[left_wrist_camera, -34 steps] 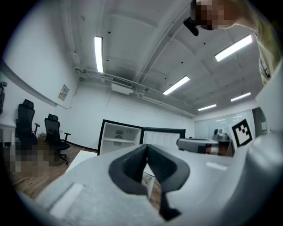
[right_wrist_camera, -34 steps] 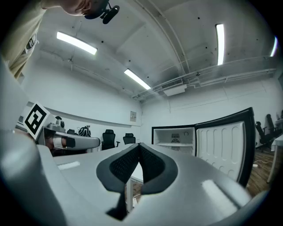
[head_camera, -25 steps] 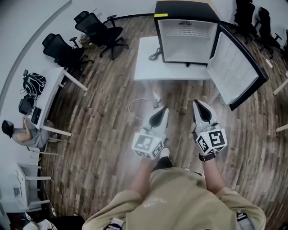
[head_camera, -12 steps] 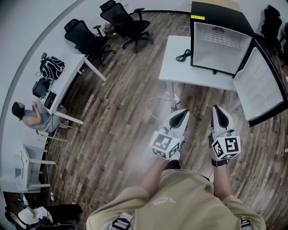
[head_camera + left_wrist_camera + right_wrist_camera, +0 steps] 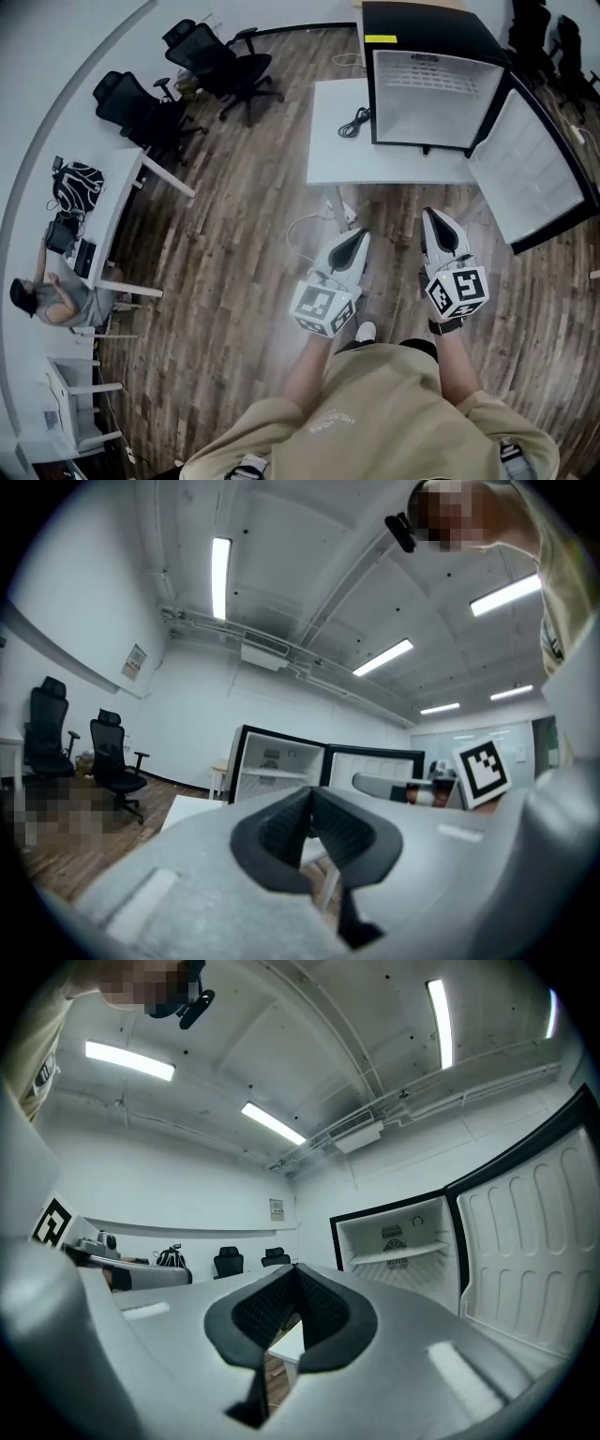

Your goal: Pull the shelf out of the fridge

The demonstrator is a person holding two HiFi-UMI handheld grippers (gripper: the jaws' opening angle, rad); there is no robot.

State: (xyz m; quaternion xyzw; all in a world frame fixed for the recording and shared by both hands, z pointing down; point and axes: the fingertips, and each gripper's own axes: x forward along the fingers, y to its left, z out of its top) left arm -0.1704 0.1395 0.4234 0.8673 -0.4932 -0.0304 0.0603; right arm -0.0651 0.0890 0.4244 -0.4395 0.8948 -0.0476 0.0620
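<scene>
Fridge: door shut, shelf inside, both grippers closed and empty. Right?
No, the door stands open; the head view shows it. The shelf is inside the fridge, and the left gripper and right gripper are closed and empty.

Black office chairs (image 5: 239, 70) stand near a white desk (image 5: 98, 202) on wood-plank floor (image 5: 234, 244) under ceiling strip lights (image 5: 219, 578).

Held out level, side by side: left gripper (image 5: 359, 234) and right gripper (image 5: 435, 217). Jaws together on both. Nothing between them
</scene>
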